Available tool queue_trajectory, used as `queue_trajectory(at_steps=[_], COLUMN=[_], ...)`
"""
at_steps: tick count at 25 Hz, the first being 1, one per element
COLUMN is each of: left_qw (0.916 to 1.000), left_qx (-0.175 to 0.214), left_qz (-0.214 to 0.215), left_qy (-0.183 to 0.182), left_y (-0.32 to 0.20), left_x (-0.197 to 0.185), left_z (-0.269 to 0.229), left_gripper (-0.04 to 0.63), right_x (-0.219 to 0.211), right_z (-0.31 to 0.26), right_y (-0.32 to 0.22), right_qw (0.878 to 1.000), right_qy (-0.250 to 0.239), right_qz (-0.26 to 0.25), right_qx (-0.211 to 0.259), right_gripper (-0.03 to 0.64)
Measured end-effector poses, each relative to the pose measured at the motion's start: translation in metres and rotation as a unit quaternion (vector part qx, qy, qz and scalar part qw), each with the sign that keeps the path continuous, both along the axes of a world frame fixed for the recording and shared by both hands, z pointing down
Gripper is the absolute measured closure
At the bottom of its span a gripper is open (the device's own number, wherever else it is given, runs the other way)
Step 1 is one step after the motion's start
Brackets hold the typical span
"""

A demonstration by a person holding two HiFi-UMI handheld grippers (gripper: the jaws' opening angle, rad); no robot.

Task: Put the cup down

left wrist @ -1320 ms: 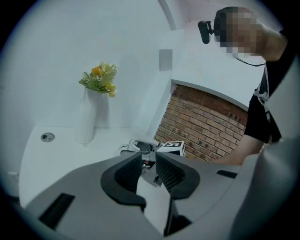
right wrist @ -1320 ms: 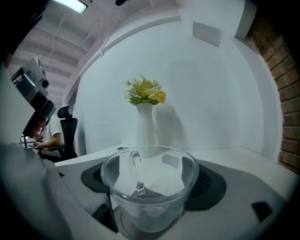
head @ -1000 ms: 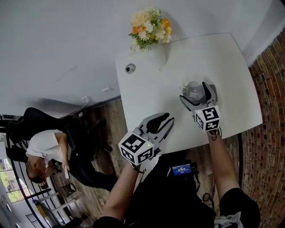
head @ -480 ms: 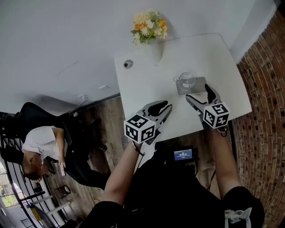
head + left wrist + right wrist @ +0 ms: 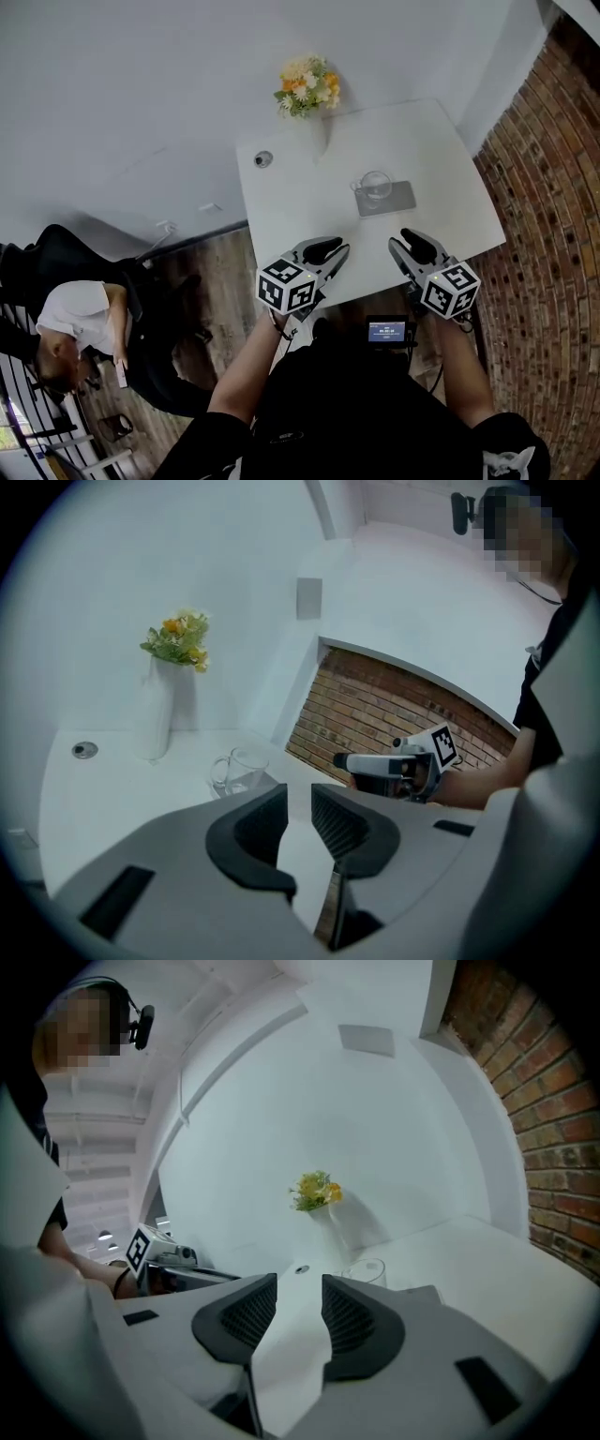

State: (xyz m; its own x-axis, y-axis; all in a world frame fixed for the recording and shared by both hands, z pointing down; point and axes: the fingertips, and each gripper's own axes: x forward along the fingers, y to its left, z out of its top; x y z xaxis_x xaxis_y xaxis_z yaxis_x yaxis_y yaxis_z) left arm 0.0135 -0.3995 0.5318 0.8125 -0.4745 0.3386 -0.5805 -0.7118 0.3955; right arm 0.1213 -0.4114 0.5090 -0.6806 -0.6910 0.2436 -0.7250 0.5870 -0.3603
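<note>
Glass, clear and with a handle, the cup [image 5: 375,184] stands upright on a grey mat [image 5: 401,199] towards the right side of the white table [image 5: 300,202]. Nothing touches it. It looks empty, though the views are too small to be sure.

The right gripper [image 5: 411,246] is over the near edge of the table, well apart from the cup and on its near side. Its jaws have just been closing and now stand a narrow gap apart with nothing between them; only bare table shows through the gap. The left gripper [image 5: 325,251] is at the near edge too, to the left, and its 2 jaws are likewise a little apart and empty.

At the far edge a vase of flowers [image 5: 306,84] stands, with a small round fitting [image 5: 263,159] in the far left corner. Both are well clear of the cup.

Judged from how things lie, the task is done: the cup is set down, released and steady. Nothing appears left but to keep both grippers clear of it.
</note>
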Motion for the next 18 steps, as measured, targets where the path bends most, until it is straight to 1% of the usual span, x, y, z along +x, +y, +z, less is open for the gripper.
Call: queue_trajectory(at_steps=[3,7,8,11,14,18], left_qw=[0.9999,0.9998,0.9999,1.0000,0.9999,0.9997], left_qx=[0.004,0.005,0.004,0.001,0.001,0.011], left_qz=[0.001,-0.003,-0.005,-0.009,-0.012,-0.020], left_qy=[0.010,0.018,0.016,0.002,0.000,-0.011], left_y=[0.005,0.011,0.012,0.014,0.013,0.009], left_x=[-0.002,0.000,0.001,0.004,0.007,0.005], left_z=[-0.005,-0.009,-0.009,-0.006,-0.008,-0.011], left_gripper=[0.511,0.512,0.515,0.553,0.581,0.588], right_x=[-0.012,-0.024,-0.026,-0.028,-0.024,-0.015], right_z=[-0.004,0.001,0.002,0.005,0.009,0.012], right_y=[0.020,0.034,0.035,0.034,0.030,0.021], right_qw=[1.000,0.998,0.998,0.997,0.996,0.996], right_qy=[0.007,0.046,0.053,0.063,0.069,0.067], right_qz=[-0.018,-0.032,-0.034,-0.032,-0.021,-0.001], right_qx=[-0.002,-0.016,-0.018,-0.032,-0.048,-0.065], right_gripper=[0.502,0.555,0.562,0.579,0.584,0.590])
